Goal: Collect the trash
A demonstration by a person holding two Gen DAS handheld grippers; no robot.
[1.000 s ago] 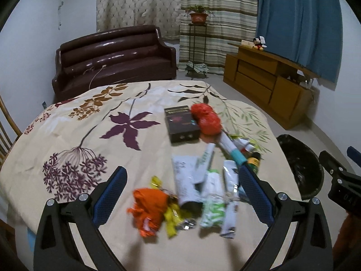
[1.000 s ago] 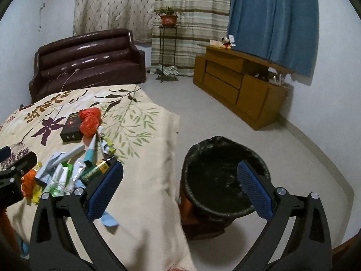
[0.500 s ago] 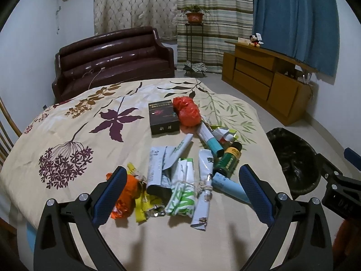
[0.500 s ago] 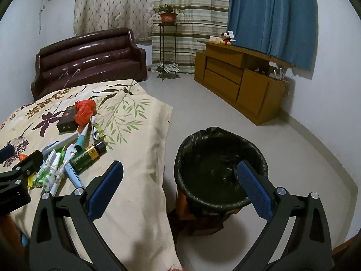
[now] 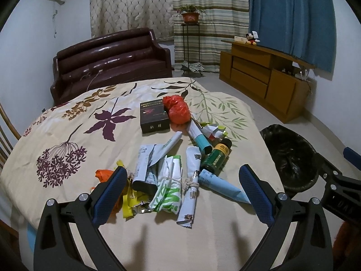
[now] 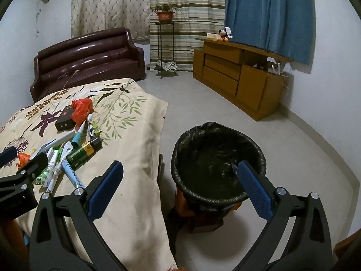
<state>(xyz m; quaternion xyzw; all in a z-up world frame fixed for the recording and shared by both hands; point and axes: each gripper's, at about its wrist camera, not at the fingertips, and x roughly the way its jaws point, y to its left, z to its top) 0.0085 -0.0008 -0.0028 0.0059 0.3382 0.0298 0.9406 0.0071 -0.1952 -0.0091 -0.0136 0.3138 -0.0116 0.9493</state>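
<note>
the left gripper (image 5: 181, 188) hangs with its blue-padded fingers (image 5: 110, 192) spread wide apart, holding nothing, low over the near end of a heap of trash on the table (image 5: 67, 117). straight ahead between them lie a green-and-white wrapper (image 5: 169, 187) tied with string, a white tube (image 5: 191, 180) beside it, and a pale blue tube (image 5: 222, 186) pointing toward the right finger. an orange wrapper (image 5: 103, 175) and a yellow wrapper (image 5: 128, 201) sit partly behind the left finger. further out are a dark green bottle (image 5: 216, 157) on its side, a teal-capped tube (image 5: 199, 135), a crumpled red plastic bag (image 5: 177, 109) touching a black box (image 5: 154, 117), all on a floral tablecloth.

the right gripper (image 6: 179, 188) is also spread wide with nothing in it, off the table's edge, its right finger (image 6: 252, 190) over the rim of a bin lined with a black bag (image 6: 216, 158) that stands on the floor just beside the table. the trash heap lies to its left, with the green bottle (image 6: 84, 151) nearest. beyond are a brown sofa (image 5: 108, 61), a wooden sideboard (image 5: 261, 76) and a potted plant (image 5: 189, 15) on a stand.
</note>
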